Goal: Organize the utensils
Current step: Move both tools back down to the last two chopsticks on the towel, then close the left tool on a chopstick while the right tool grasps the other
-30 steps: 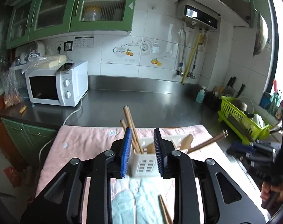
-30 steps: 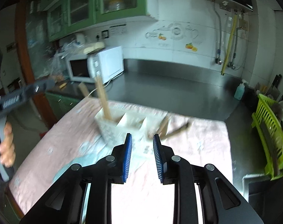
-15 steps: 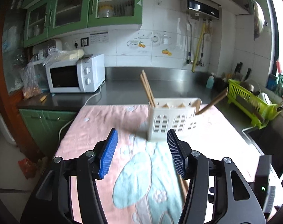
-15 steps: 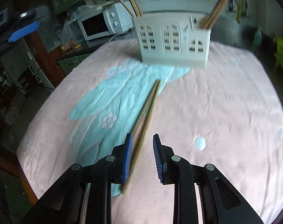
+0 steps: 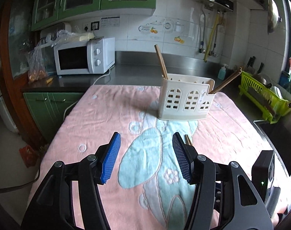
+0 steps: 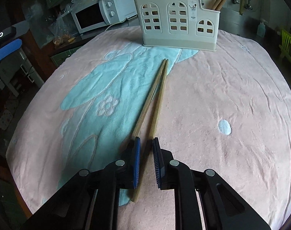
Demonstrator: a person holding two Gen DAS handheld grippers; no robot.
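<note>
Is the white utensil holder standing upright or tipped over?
Upright. The holder rests flat on its base on the pink towel, and wooden utensils stick up out of its top.

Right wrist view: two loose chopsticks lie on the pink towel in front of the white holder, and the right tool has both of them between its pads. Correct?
Not quite. In the right wrist view the right tool has only one of the two loose chopsticks between its pads; the other runs outside its left pad. They do lie on the pink towel in front of the white holder.
</note>
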